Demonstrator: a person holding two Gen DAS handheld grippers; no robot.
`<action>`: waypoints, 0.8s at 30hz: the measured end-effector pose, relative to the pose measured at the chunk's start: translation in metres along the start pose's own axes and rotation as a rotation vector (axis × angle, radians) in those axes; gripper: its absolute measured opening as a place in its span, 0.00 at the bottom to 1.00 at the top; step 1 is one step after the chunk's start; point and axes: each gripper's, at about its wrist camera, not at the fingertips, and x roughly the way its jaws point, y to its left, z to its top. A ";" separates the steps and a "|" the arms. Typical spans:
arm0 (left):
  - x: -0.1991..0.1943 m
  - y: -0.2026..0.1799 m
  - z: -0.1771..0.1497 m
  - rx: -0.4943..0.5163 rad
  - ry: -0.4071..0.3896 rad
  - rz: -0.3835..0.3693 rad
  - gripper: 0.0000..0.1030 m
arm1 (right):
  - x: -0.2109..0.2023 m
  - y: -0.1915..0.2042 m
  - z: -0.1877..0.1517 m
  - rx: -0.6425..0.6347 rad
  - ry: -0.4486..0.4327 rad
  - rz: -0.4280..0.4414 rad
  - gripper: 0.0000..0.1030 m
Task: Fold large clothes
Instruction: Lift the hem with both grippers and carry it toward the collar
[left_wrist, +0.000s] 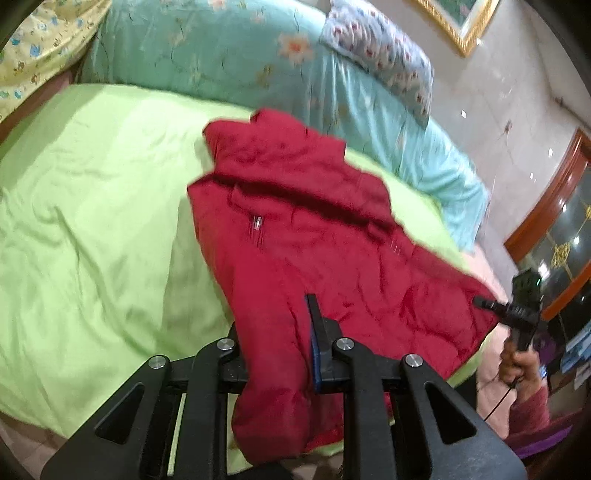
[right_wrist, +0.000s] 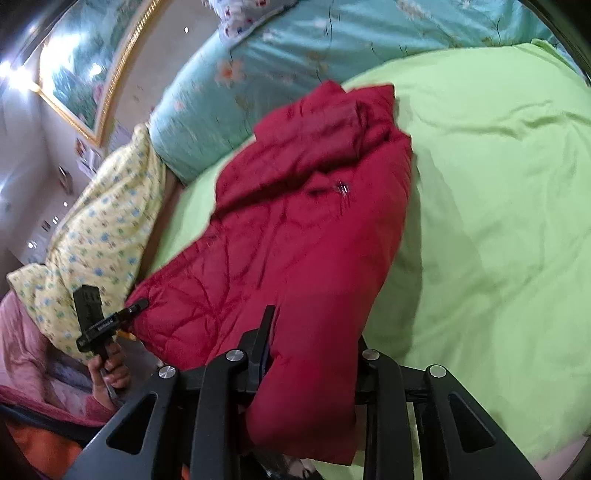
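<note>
A: Left wrist view: how is the red jacket seen?
B: Padded, creased, spread on green sheet, collar twd far side.
A: Tongs?
B: Hem is clamped by left gripper & right gripper, both closed on fabric.

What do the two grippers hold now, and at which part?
Both hold the red padded jacket: the left gripper and the right gripper each clamp a bunched fold at its near edge.

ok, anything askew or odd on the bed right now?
Nothing damaged or spilled. The red jacket lies crooked and rumpled on the green sheet, collar end bunched. The left gripper and right gripper each pinch a near corner, so it is mid-fold.
</note>
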 end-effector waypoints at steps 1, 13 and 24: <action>0.000 0.000 0.004 -0.008 -0.012 -0.005 0.17 | 0.000 -0.001 0.003 0.006 -0.010 -0.001 0.25; 0.010 0.003 0.039 -0.046 -0.080 -0.023 0.17 | -0.002 -0.004 0.040 0.050 -0.113 0.055 0.25; 0.038 0.003 0.072 -0.048 -0.073 0.091 0.17 | 0.015 -0.007 0.082 0.052 -0.164 -0.004 0.25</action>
